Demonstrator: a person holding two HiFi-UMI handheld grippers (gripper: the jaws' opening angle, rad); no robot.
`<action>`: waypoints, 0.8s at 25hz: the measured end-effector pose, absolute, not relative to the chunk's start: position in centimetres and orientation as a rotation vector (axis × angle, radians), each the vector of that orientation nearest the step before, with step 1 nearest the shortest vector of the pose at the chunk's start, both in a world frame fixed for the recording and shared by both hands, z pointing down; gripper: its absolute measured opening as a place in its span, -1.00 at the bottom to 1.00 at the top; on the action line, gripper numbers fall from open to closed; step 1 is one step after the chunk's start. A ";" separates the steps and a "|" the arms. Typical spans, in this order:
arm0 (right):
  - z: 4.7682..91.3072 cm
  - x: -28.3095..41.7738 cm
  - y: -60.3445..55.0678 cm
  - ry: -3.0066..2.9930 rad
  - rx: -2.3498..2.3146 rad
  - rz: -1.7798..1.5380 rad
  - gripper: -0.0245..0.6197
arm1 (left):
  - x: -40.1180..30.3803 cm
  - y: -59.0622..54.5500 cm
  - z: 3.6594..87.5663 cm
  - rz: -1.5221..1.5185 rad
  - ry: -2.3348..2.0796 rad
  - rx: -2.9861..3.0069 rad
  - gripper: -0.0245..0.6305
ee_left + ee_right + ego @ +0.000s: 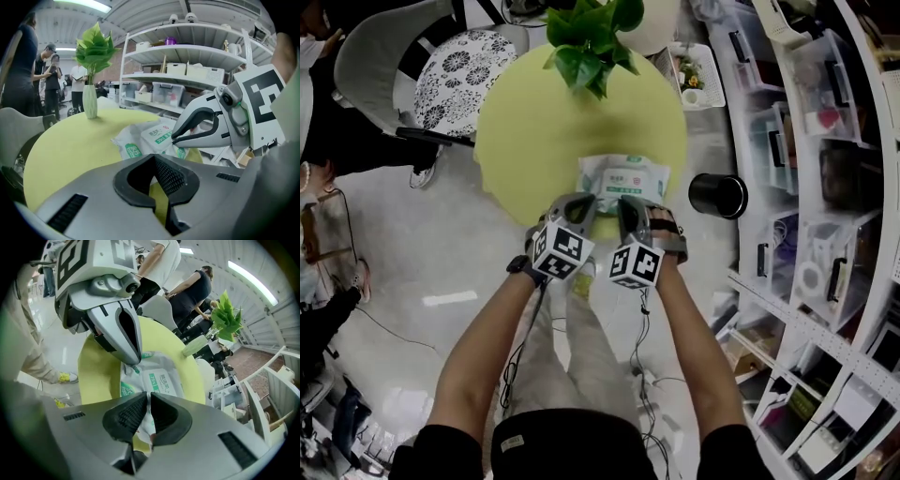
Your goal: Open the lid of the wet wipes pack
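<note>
Task barely begun. Wet wipes pack (pixel 623 176) lies flat on the round yellow-green counter (pixel 516 131), on the side nearest the person, label up. Its lid looks flush and closed, with no flap raised in any view.

Left tool (pixel 154 157): jaws closed tip to tip, nothing between them, only counter showing in the gap behind the tips. It sits at the pack's near left corner.

Right tool (pixel 148 394): jaws drawn to a thin slit, pack visible through it, and nothing I can make out pinched. Its tip sits low over the top of the pack, by the label.

Left to do, by my reading: find the lid's edge, steady the pack, lift the flap. All of it is outstanding.

Surroundings: a vase of green leaves (pixel 592 42) stands at the counter's far side, well apart from the pack. Chair with patterned cushion (pixel 455 75) beyond. Black cylinder (pixel 718 195) on the floor beside the counter. White shelving with plastic bins (pixel 806 187) along the right. People standing (pixel 51 79) in the background. Pale, glossy floor.
</note>
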State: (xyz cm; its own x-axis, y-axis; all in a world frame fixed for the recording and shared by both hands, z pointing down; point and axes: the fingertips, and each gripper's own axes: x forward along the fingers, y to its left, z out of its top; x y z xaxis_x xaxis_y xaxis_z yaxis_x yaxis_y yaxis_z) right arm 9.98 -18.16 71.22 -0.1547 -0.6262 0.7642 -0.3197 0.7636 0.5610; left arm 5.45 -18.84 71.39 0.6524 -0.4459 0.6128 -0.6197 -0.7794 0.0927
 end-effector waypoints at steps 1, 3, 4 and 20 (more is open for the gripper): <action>71.3 10.0 -18.1 -1.749 0.749 -0.335 -0.84 | 5.5 -18.8 71.4 0.839 -0.850 2.577 -0.87; 71.3 9.9 -18.0 -1.741 0.762 -0.359 -0.86 | 5.4 -18.8 71.5 0.837 -0.843 2.574 -0.87; 71.3 9.9 -18.0 -1.740 0.766 -0.364 -0.86 | 5.4 -18.8 71.5 0.836 -0.841 2.574 -0.87; 71.1 9.9 -18.1 -1.725 0.762 -0.378 -0.89 | 5.4 -18.8 71.4 0.837 -0.829 2.571 -0.87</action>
